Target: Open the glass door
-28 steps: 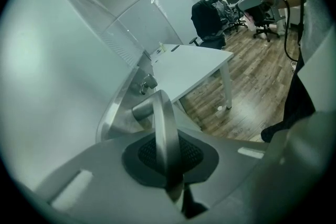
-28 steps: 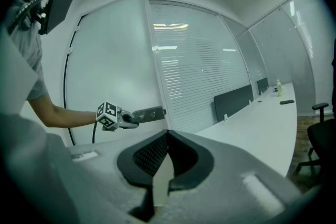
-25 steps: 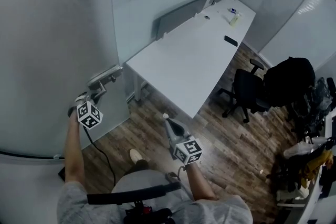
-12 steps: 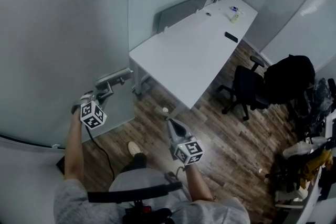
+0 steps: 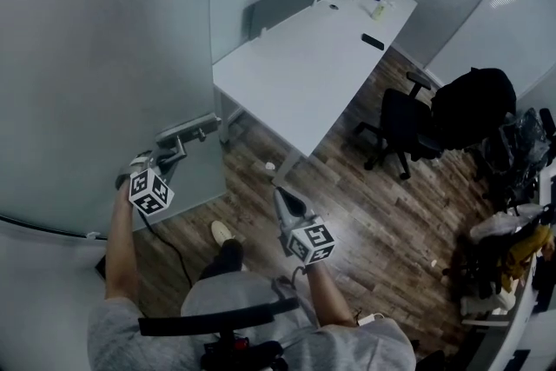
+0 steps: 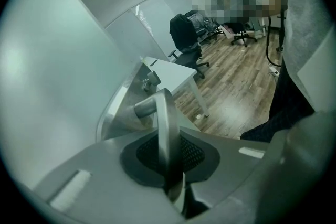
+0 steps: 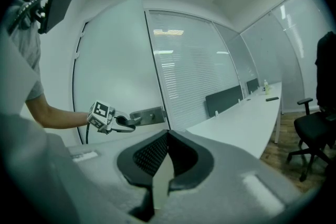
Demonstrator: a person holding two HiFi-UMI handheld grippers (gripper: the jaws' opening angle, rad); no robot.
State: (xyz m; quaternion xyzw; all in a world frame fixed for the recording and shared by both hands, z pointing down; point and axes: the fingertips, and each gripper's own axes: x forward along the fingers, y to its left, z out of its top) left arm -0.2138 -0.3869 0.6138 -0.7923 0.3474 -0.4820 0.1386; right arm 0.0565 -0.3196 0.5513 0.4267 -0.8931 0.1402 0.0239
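Now my left gripper pinches the handle of the glass door, jaws just easing open, while my right gripper, clear of the door, is closed and empty.

You can see one frosted glass door, one silver metal door handle, one long white table, one black office chair on wheels, one flat black phone and one small pale bottle.
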